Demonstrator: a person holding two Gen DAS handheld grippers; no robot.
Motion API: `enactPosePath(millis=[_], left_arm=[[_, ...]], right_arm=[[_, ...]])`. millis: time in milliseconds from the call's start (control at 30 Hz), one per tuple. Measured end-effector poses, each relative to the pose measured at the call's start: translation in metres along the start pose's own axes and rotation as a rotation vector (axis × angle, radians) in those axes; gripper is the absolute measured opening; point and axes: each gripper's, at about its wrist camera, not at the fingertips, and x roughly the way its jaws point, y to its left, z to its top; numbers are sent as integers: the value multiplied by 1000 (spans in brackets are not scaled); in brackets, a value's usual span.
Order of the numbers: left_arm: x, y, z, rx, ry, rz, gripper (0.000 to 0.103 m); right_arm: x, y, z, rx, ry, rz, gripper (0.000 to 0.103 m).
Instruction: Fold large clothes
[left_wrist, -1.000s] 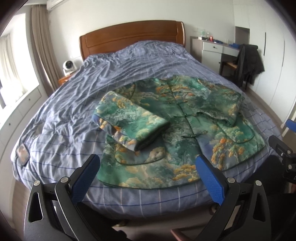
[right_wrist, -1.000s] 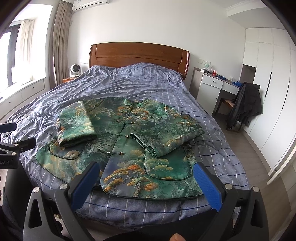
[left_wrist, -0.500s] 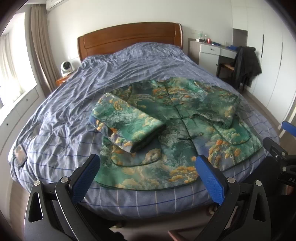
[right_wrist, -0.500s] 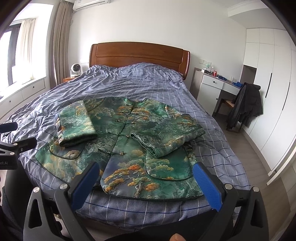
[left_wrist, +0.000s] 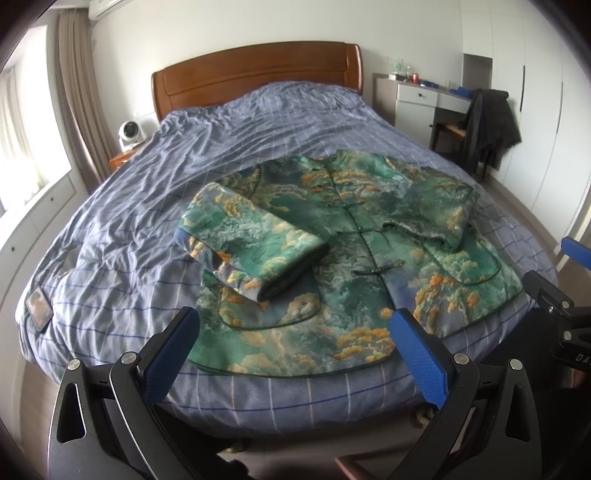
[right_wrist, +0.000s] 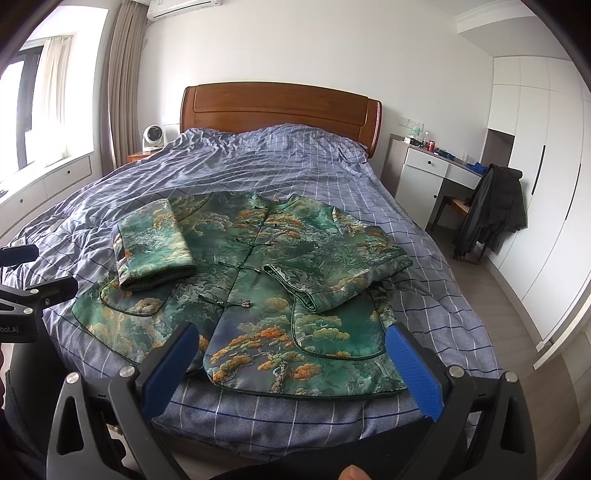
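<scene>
Hovering at the foot of the bed, both grippers are being held spread and empty above the jacket's hem.

With both sleeves lying folded in across the green brocade jacket with orange cloud print (left_wrist: 354, 266), the left gripper (left_wrist: 295, 343) and right gripper (right_wrist: 291, 354) are best brought to the hem corners together. Open blue checked quilt (right_wrist: 277, 162) is lying beyond the collar for folding; the bed edge is close below.

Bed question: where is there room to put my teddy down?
Bare quilt lies between the jacket and the headboard, and along the window side beside the phone. The foot end is crowded: the jacket reaches nearly to the edge.
</scene>
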Motion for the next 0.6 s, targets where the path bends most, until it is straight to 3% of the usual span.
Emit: enactPosePath(millis=[600], left_arm=[[0, 0, 0, 0, -1, 0, 103]], right_arm=[[-1, 3, 0, -5, 3, 9, 103]])
